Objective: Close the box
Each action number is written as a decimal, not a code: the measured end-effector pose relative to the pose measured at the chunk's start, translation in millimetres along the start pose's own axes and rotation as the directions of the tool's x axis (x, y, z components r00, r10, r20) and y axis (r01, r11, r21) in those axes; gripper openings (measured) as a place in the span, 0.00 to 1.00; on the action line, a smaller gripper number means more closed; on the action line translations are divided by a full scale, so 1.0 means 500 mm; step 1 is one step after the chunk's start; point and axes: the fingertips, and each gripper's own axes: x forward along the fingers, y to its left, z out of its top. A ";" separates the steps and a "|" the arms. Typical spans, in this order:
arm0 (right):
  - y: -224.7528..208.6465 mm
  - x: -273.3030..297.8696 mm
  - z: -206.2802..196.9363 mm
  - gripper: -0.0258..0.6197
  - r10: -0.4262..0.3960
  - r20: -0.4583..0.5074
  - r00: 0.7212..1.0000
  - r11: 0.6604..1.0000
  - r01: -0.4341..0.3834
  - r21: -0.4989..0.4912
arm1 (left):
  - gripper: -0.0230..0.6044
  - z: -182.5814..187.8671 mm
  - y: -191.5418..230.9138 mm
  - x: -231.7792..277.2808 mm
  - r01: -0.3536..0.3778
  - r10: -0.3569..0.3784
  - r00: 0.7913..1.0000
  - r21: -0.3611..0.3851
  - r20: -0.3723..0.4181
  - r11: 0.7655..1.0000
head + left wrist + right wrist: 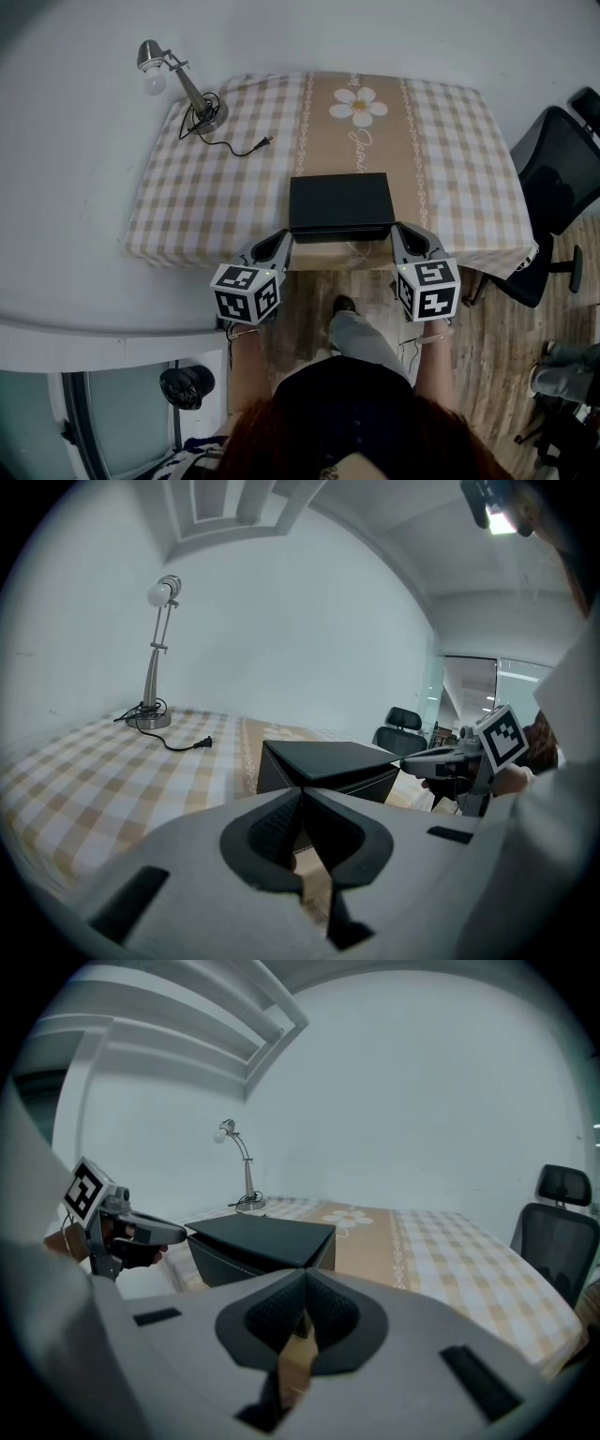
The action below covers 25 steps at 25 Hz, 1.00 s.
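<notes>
Black box (339, 202) at near edge of desk (450, 159), lid down or nearly, looks stiff, light, smooth: press the 2 front lid corners, where left gripper (283, 236) and right gripper (400, 234) sit, jaws pinched together empty; desk lamp (178, 80), cord (234, 145), office chair (553, 178) well clear.

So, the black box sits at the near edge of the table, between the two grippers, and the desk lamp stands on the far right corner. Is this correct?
Not quite. The desk lamp stands on the far left corner of the table, not the right, as the head view shows. The rest holds: the black box sits at the near edge, between the left gripper and the right gripper.
</notes>
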 end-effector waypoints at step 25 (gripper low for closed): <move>0.013 -0.033 -0.011 0.07 0.028 0.022 0.999 0.999 -0.029 0.037 | 0.08 0.010 -0.033 -0.036 -0.012 0.011 0.999 0.026 0.035 1.000</move>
